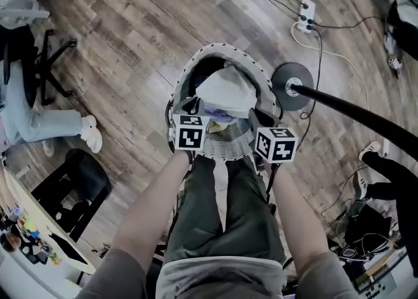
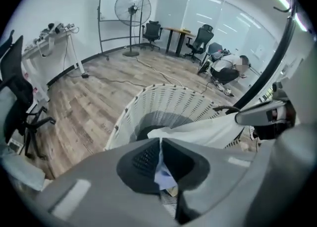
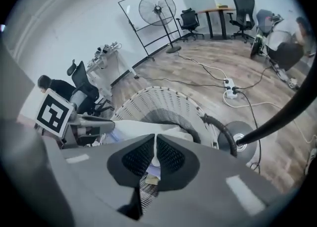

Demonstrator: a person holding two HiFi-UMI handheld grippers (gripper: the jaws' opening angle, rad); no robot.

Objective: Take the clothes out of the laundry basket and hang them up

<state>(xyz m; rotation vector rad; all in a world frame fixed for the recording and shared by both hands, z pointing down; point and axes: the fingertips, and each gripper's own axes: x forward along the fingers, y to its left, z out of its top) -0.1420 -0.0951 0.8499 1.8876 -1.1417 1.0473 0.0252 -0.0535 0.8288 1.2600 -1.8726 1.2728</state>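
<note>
A white slatted laundry basket (image 1: 251, 72) stands on the wood floor in front of my legs. A white garment (image 1: 226, 91) is lifted above its opening, stretched between both grippers. My left gripper (image 1: 194, 106) is shut on the garment's left edge; in the left gripper view the jaws (image 2: 160, 142) pinch white and light-blue cloth (image 2: 208, 128). My right gripper (image 1: 257, 117) is shut on the right edge; its own view shows white cloth (image 3: 130, 128) running left from its closed jaws (image 3: 155, 141). Striped fabric (image 1: 225, 141) hangs below the grippers. The basket's inside is mostly hidden.
A dark round stand base (image 1: 292, 87) with a slanted black pole (image 1: 356, 111) sits just right of the basket. A power strip (image 1: 305, 14) and cables lie beyond. A seated person's legs (image 1: 46, 123) are at the left. A floor fan (image 2: 132, 9) and office chairs stand far off.
</note>
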